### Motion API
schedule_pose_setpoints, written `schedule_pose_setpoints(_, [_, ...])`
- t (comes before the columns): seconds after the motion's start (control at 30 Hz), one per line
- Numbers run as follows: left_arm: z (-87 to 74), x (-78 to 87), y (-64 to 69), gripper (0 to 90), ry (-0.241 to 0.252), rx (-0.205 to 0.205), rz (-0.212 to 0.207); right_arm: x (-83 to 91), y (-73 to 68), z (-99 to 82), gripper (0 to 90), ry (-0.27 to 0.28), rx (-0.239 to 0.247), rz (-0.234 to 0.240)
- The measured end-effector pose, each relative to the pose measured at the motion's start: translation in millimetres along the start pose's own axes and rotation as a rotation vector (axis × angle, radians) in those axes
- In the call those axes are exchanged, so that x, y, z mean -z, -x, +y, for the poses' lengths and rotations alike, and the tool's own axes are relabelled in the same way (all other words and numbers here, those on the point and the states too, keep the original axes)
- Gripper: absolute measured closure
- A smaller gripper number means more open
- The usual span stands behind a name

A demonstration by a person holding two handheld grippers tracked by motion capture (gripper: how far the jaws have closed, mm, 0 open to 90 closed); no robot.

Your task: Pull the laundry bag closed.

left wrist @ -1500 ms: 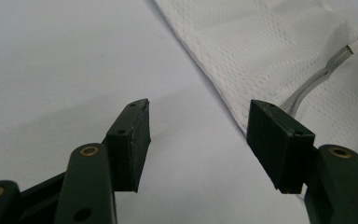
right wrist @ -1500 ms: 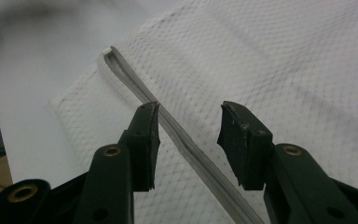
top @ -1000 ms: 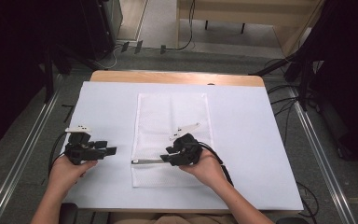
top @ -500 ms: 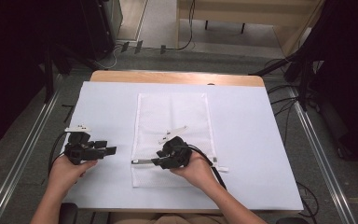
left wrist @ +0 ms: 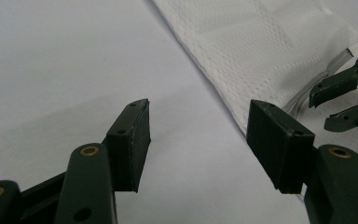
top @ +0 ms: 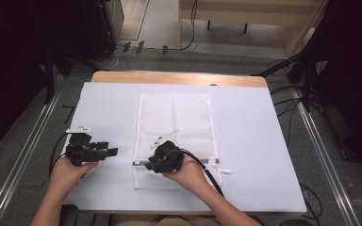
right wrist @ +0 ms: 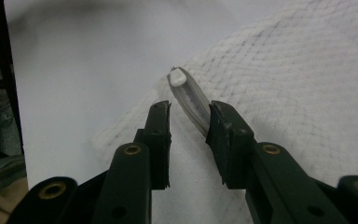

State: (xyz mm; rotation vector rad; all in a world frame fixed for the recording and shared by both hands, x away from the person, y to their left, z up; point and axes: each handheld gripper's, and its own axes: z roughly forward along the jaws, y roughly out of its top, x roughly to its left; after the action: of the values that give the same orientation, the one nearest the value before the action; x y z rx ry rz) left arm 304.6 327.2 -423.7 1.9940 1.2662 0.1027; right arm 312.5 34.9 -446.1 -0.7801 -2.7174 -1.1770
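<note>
A white mesh bag (top: 174,122) lies flat in the middle of the white-covered table (top: 254,136). A grey zipper strip (top: 139,163) runs along its near edge. My right gripper (top: 147,163) rests over that edge near the bag's near-left corner. In the right gripper view, the strip's white-tipped end (right wrist: 189,95) lies between the right gripper (right wrist: 189,121) jaws, against one jaw with a gap to the other. My left gripper (top: 112,152) hovers left of the bag, jaws wide apart and empty (left wrist: 198,135). The left gripper view shows the bag edge (left wrist: 261,46) and the right gripper (left wrist: 340,100) beyond.
A small white tab (top: 226,170) sticks out at the bag's near-right side. A wooden table edge (top: 179,77) shows at the back. Metal rails (top: 23,141) run along both sides, with cables on the floor beyond.
My right gripper has slid left along the bag's near edge toward its left corner. The left gripper has stayed where it was.
</note>
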Motion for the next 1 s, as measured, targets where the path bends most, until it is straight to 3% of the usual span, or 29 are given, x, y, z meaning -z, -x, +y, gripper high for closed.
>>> schedule_pose_setpoints(0.17, [0.0,0.2,0.0,40.3,0.002,0.002,0.0,-7.7,-3.8,4.2,75.3,-0.01,0.002,0.012])
schedule_pose_setpoints(0.7, [0.1,0.2,0.0,40.3,0.004,0.002,0.0,-28.4,-7.2,9.4,75.5,-0.047,0.001,0.021])
schedule_pose_setpoints(1.0, [0.1,-0.3,0.1,40.3,0.002,-0.001,-0.001,-35.6,-5.1,12.6,74.1,-0.048,-0.023,0.037])
